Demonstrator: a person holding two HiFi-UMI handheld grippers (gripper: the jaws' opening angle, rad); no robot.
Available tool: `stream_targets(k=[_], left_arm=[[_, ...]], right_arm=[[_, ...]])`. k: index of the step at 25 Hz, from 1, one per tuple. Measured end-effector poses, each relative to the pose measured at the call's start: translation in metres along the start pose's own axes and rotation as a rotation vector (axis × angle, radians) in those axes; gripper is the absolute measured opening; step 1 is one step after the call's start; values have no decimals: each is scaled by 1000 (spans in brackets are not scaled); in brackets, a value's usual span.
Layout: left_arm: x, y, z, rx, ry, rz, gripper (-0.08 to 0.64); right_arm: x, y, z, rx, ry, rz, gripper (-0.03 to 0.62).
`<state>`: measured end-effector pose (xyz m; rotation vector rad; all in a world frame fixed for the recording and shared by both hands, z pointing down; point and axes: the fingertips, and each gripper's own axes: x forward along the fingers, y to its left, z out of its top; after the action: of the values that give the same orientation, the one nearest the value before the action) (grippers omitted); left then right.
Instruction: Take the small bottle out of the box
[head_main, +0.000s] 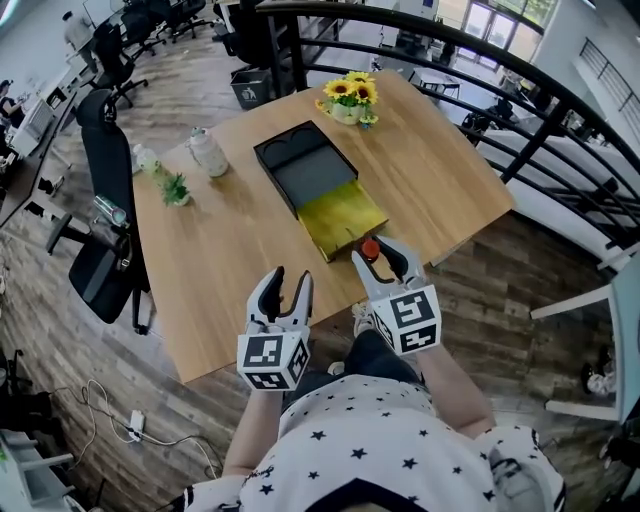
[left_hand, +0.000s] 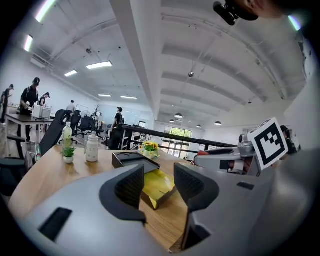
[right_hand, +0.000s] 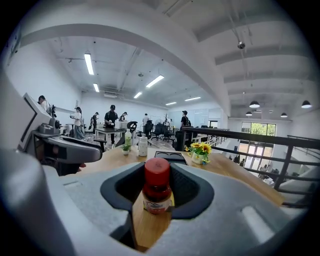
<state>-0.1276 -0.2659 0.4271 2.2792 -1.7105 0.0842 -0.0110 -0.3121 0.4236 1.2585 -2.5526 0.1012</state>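
Right gripper (head_main: 385, 262): fingers (right_hand: 186, 189) closed on the small bottle (right_hand: 156, 187), one dark pad against each side. Bottle upright, red cap on top, dark contents, pale label near the base. Clear of the box (head_main: 300, 160), just past the near end of the yellow tray (head_main: 342, 215), at the near edge of the surface (head_main: 440, 170). Seen from the right gripper view, wood grain below the bottle's base and no contact with it.

Left gripper (left_hand: 159, 185): fingers (left_hand: 130, 187) apart, nothing between them, only the yellow tray and bare wood showing through the gap. Raised beside the right gripper at the near edge, level with it, the two near but not touching.

Box: black, with two rounded recesses at the far end, yellow tray drawn out toward the person. Tray looks bare inside from above.

Elsewhere on the surface: sunflowers (head_main: 350, 95) in a small pot at the far corner, just beyond the box; white bottle (head_main: 208, 152), potted plant (head_main: 176, 188) and green bottle (head_main: 146, 158) grouped at the left side, well apart from the box.

Off the surface: black office chair (head_main: 100, 240) at the left, dark railing (head_main: 560, 110) at the right.
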Motion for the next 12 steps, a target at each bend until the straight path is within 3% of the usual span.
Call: stream_targets(k=[12], left_arm=[[-47,-27,-7,32,-17,-24,166]], right_arm=[[-64,35,0,19,-41,-17,153]])
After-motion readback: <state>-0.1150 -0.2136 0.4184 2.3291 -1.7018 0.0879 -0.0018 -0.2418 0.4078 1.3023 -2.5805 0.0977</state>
